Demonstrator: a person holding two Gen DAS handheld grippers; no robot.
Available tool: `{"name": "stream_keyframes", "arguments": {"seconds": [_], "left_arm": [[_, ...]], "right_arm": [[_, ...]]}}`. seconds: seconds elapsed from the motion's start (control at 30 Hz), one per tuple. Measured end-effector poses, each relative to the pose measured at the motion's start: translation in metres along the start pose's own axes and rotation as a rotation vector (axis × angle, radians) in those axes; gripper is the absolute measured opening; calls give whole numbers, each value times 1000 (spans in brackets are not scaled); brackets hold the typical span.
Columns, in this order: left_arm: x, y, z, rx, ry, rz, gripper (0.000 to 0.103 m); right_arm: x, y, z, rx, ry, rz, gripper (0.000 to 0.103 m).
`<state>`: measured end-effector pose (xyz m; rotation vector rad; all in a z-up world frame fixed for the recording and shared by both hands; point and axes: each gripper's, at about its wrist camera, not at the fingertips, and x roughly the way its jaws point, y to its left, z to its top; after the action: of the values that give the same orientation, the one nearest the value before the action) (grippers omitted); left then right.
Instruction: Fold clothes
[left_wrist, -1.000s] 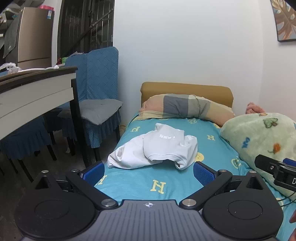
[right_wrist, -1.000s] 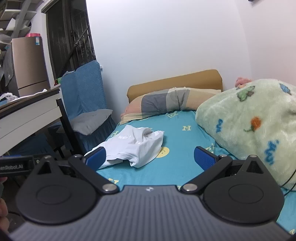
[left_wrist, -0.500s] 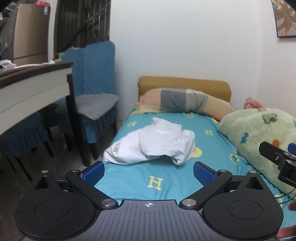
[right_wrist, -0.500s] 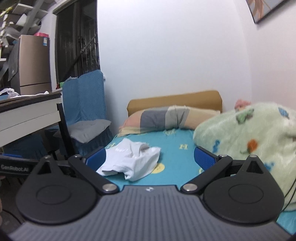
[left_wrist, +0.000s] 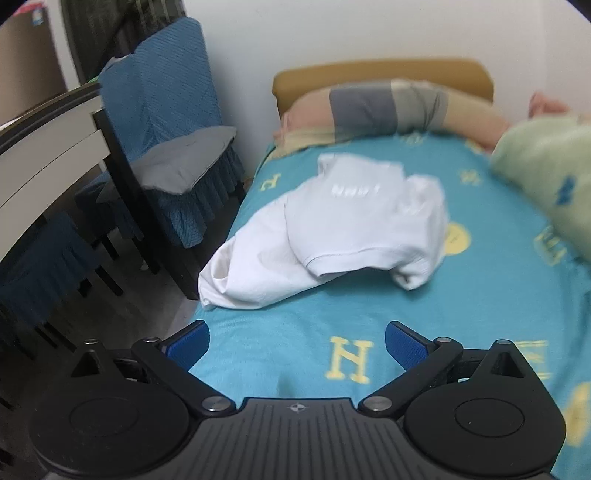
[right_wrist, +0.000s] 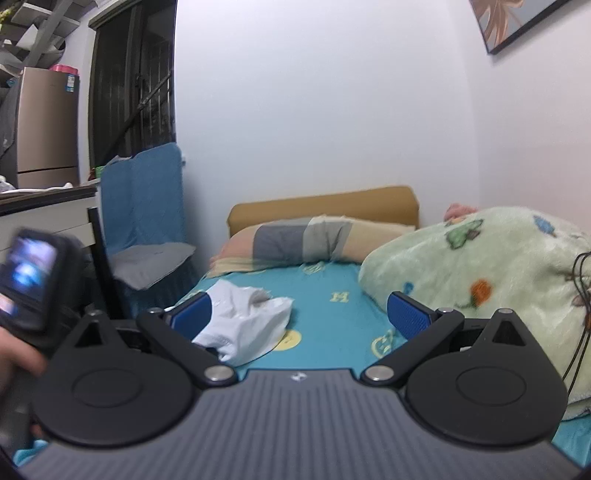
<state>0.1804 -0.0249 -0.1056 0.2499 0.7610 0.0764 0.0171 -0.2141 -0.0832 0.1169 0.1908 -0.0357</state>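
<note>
A crumpled white T-shirt (left_wrist: 332, 229) lies in a heap on the teal bed sheet (left_wrist: 332, 317), near the bed's left edge. It also shows in the right wrist view (right_wrist: 251, 321). My left gripper (left_wrist: 297, 343) is open and empty, a short way in front of the shirt's near hem and above the sheet. My right gripper (right_wrist: 301, 314) is open and empty, held level and farther back, with the shirt behind its left finger. The back of the left gripper's unit (right_wrist: 29, 280) shows blurred at the left of the right wrist view.
A striped pillow (left_wrist: 388, 107) and tan headboard (left_wrist: 380, 70) are at the bed's far end. A green fleece blanket (right_wrist: 480, 277) is heaped along the right side. Blue-covered chairs (left_wrist: 166, 110) and a table (left_wrist: 48, 147) stand close to the bed's left edge.
My left gripper has moved forward and tilted down toward the shirt, which looks much larger. My right gripper has tilted up to a more level view. Both stay open.
</note>
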Motion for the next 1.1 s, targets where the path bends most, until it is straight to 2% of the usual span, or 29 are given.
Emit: {"name": "stream_keyframes", "arguments": {"seconds": [0.1, 0.23, 0.33, 0.4, 0.47, 0.5, 0.53, 0.57, 0.6, 0.67, 0.87, 1.0, 1.1], "left_arm": [[40, -12, -1, 78, -13, 21, 100], [80, -30, -5, 204, -77, 63, 97], [99, -35, -6, 244, -134, 91, 81], [102, -30, -3, 225, -184, 86, 66], [100, -22, 2, 185, -234, 75, 42], [95, -16, 6, 156, -264, 69, 34], [88, -13, 9, 145, -297, 66, 18], [80, -14, 13, 167, -323, 66, 10], [72, -15, 17, 189, -348, 65, 8], [53, -14, 24, 197, -395, 36, 4], [-32, 7, 45, 43, -404, -191, 2], [-107, 7, 40, 25, -513, -271, 2], [-161, 11, 27, -10, -574, -358, 1]], "right_arm": [[8, -5, -4, 39, 3, -31, 103], [29, -12, -15, 64, 58, -41, 103], [48, -15, -27, 68, 101, -56, 103], [62, -17, -35, 75, 129, -66, 103], [74, -16, -43, 72, 144, -72, 103], [80, -16, -46, 71, 151, -75, 103], [85, -14, -50, 64, 153, -80, 103], [90, -14, -52, 59, 151, -81, 103], [94, -13, -54, 54, 148, -81, 103], [101, -13, -57, 52, 146, -66, 103], [95, -25, -48, 151, 75, -8, 103], [74, -29, -35, 209, 27, 58, 103], [50, -25, -24, 190, -29, 81, 103]]}}
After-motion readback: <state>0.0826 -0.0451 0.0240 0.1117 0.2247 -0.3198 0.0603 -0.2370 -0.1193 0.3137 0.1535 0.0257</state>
